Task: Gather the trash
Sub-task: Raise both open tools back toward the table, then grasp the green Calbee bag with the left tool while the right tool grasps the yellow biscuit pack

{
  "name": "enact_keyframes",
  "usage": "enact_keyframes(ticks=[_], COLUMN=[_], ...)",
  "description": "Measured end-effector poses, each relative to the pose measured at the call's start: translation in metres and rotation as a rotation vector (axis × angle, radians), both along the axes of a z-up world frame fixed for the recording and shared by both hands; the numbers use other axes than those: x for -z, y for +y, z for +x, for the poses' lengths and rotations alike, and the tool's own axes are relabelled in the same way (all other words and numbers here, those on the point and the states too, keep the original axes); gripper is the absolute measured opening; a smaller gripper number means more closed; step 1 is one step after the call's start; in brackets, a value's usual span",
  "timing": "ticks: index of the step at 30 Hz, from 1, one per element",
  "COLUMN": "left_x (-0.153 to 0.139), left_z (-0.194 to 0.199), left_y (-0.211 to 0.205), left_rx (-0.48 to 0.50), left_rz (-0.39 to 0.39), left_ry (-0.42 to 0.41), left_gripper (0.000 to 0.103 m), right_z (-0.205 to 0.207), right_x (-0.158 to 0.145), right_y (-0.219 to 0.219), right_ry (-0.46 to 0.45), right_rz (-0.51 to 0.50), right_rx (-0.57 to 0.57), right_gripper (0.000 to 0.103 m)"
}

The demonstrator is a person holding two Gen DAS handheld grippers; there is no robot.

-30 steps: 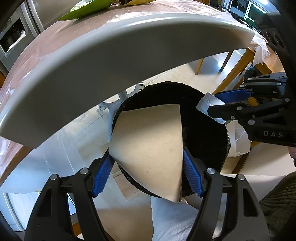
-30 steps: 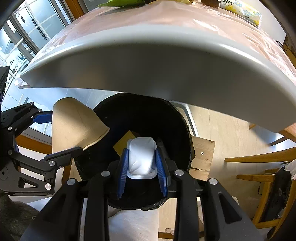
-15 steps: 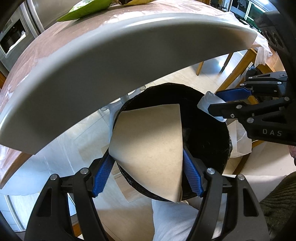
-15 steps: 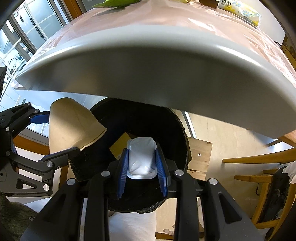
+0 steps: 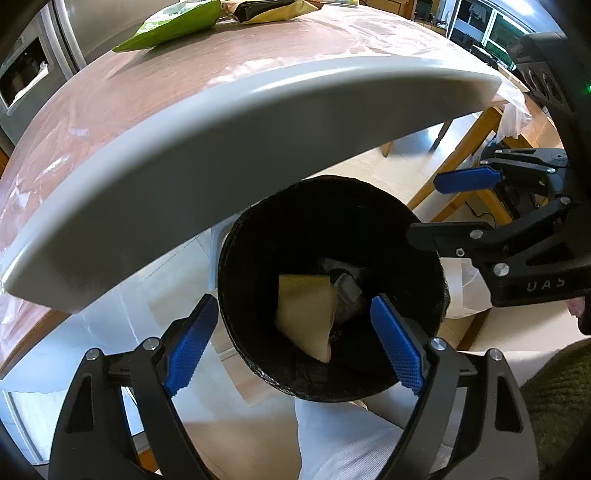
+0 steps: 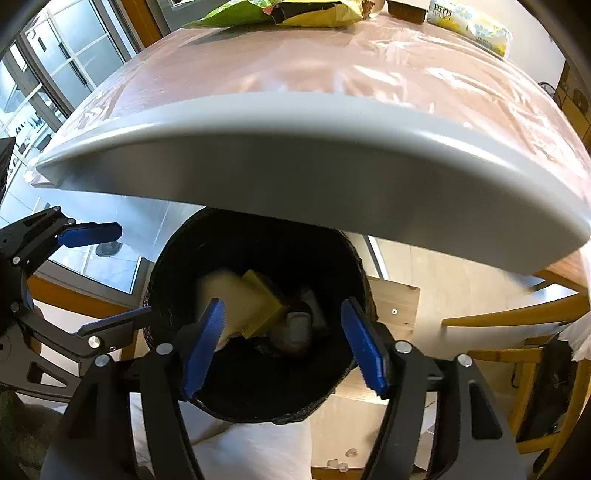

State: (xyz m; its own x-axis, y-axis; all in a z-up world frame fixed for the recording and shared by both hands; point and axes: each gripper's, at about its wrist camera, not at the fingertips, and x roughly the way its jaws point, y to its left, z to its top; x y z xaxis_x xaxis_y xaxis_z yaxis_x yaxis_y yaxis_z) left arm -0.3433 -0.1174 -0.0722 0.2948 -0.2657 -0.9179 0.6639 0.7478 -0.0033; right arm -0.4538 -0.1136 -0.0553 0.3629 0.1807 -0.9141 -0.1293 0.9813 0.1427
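A black-lined trash bin [image 5: 258, 229] stands on the floor below the table edge. Inside it lie a tan paper cone [image 5: 304, 314] and a small white plastic cup [image 6: 295, 328], next to a yellow piece [image 6: 264, 295]. My left gripper [image 5: 291, 350] is open and empty above the bin's near rim. My right gripper [image 6: 284, 343] is open and empty above the bin too. The right gripper also shows in the left wrist view [image 5: 443, 206], and the left gripper in the right wrist view [image 6: 110, 273], both with jaws apart.
The grey table edge [image 5: 221, 155] overhangs the bin. On the plastic-covered tabletop lie a green bag [image 5: 173, 26], a yellow wrapper [image 6: 317, 13] and a tissue pack [image 6: 476, 29]. Wooden chairs [image 6: 517, 321] stand to the right. My white-clad knee [image 5: 343, 443] is below.
Both grippers opened. The paper cone dropped from the left gripper and the white cup from the right gripper into the bin.
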Motion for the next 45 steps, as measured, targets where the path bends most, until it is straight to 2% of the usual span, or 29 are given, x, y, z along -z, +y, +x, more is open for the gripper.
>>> enact_keyframes(ticks=[4, 8, 10, 11, 12, 14, 17, 20, 22, 26, 29, 32, 37, 40, 45], left_x=[-0.012, -0.05, -0.076, -0.085, -0.099, -0.122, -0.144, -0.157, -0.156, -0.15, -0.143, -0.138, -0.124, -0.117, -0.107], left_z=[-0.007, -0.015, -0.02, -0.019, -0.018, -0.009, 0.02, 0.066, 0.096, 0.151, 0.173, 0.192, 0.212, 0.224, 0.239], left_y=[0.005, 0.018, 0.026, 0.029, 0.031, 0.036, 0.037, 0.033, 0.028, 0.018, 0.007, 0.004, -0.006, -0.015, -0.029], left_rx=[0.005, 0.021, 0.037, 0.042, 0.046, 0.031, -0.02, -0.089, -0.121, -0.147, -0.15, -0.144, -0.121, -0.111, -0.091], left_rz=[0.002, -0.045, -0.084, -0.099, -0.124, -0.156, -0.177, -0.161, -0.15, -0.16, -0.134, -0.135, -0.135, -0.143, -0.14], left_ry=[-0.02, -0.058, -0.087, -0.099, -0.121, -0.183, -0.266, -0.325, -0.338, -0.312, -0.32, -0.293, -0.252, -0.22, -0.186], left_gripper=[0.086, 0.086, 0.086, 0.086, 0.092, 0.098, 0.099, 0.099, 0.099, 0.099, 0.099, 0.099, 0.099, 0.099, 0.099], right_z=[-0.012, -0.026, -0.028, -0.025, -0.022, -0.002, 0.039, 0.082, 0.113, 0.159, 0.177, 0.192, 0.202, 0.204, 0.206], right_x=[-0.02, -0.064, -0.09, -0.103, -0.111, -0.127, -0.133, -0.129, -0.122, -0.107, -0.1, -0.093, -0.083, -0.082, -0.084], right_y=[-0.003, -0.012, -0.019, -0.024, -0.028, -0.039, -0.053, -0.052, -0.049, -0.042, -0.039, -0.033, -0.028, -0.03, -0.039], right_ry=[-0.024, -0.098, -0.158, -0.195, -0.216, -0.26, -0.282, -0.274, -0.248, -0.197, -0.171, -0.137, -0.092, -0.097, -0.115], right_rz=[-0.014, 0.002, 0.04, 0.061, 0.07, 0.082, 0.112, 0.151, 0.167, 0.149, 0.161, 0.151, 0.111, 0.078, 0.032], right_rx=[-0.018, -0.054, -0.033, -0.009, 0.01, 0.085, 0.169, 0.2, 0.206, 0.219, 0.236, 0.232, 0.215, 0.198, 0.21], right_gripper=[0.069, 0.07, 0.084, 0.087, 0.09, 0.092, 0.094, 0.094, 0.094, 0.094, 0.094, 0.092, 0.076, 0.067, 0.063])
